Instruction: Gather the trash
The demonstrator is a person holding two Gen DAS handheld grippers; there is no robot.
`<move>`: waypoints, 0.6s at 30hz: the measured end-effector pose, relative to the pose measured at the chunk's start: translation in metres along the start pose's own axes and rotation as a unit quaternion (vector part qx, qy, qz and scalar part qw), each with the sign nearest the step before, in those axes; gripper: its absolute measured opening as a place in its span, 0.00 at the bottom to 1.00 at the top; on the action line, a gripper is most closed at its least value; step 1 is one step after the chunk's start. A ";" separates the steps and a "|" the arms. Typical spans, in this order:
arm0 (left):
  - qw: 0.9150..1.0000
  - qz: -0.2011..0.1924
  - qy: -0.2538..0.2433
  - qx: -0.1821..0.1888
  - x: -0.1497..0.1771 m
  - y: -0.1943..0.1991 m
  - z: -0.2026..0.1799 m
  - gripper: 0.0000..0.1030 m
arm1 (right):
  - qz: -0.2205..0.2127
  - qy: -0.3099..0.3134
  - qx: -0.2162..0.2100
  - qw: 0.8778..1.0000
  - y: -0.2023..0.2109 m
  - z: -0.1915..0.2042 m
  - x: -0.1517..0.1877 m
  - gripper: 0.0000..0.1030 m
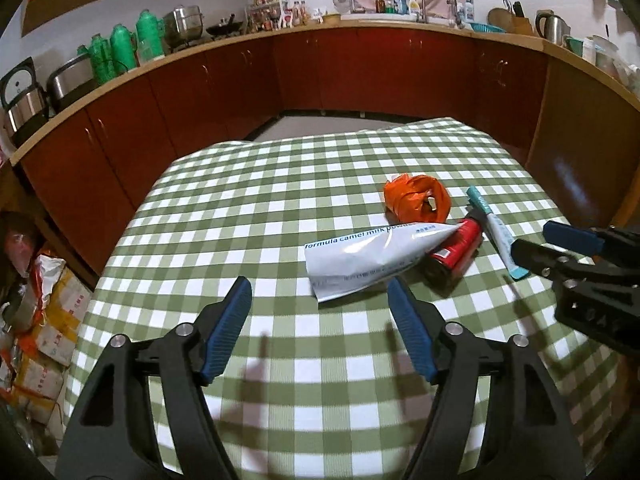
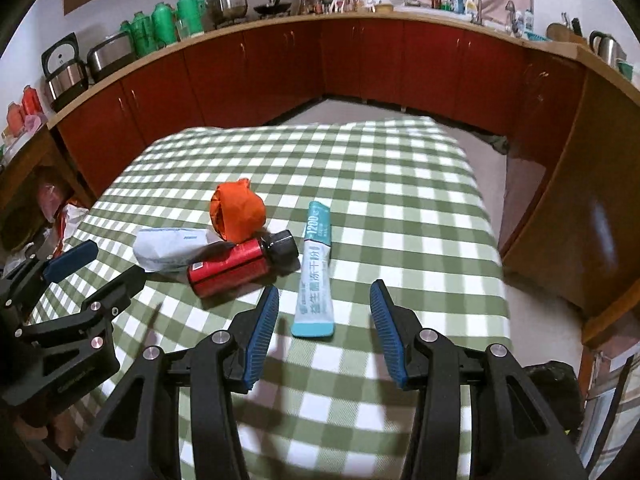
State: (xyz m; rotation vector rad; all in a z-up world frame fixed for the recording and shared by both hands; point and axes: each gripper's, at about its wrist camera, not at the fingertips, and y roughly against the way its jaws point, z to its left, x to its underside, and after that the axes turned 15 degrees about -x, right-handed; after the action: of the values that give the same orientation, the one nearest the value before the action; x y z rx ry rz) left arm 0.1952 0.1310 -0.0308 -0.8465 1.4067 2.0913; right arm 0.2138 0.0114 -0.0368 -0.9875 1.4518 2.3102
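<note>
Four pieces of trash lie together on the green checked tablecloth (image 1: 248,208) (image 2: 400,184). A crumpled orange bag (image 1: 416,198) (image 2: 237,210) sits farthest back. A white milk-powder pouch (image 1: 368,258) (image 2: 170,246) lies flat, its corner over a red bottle with a black cap (image 1: 456,250) (image 2: 236,264) on its side. A teal and white sachet (image 1: 496,232) (image 2: 316,272) lies beside the bottle. My left gripper (image 1: 320,296) is open, just short of the pouch. My right gripper (image 2: 324,294) is open, its fingers on either side of the sachet's near end, above the cloth.
Red cabinets (image 1: 360,68) under a wooden counter wrap around the far side, with green flasks (image 1: 120,48), pots and a sink. Stacked boxes and bags (image 1: 44,320) sit on the floor left of the table. A dark bin (image 2: 556,396) stands at the table's right.
</note>
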 end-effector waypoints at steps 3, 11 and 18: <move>1.000 0.003 -0.004 0.004 -0.005 -0.007 -0.002 0.67 | 0.011 -0.006 -0.003 1.000 -0.012 0.000 -0.004 0.46; 0.999 0.011 -0.026 0.019 -0.014 -0.021 -0.011 0.75 | 0.020 0.007 0.001 1.000 -0.023 0.000 -0.011 0.39; 0.998 0.039 -0.042 0.040 -0.018 -0.038 -0.017 0.78 | 0.017 0.009 -0.009 1.000 -0.021 -0.002 -0.011 0.20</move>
State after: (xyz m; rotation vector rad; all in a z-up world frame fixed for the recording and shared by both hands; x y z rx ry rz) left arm 0.2370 0.1282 -0.0470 -0.6740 1.4893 2.0870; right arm 0.2336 0.0216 -0.0452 -0.9981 1.4685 2.3478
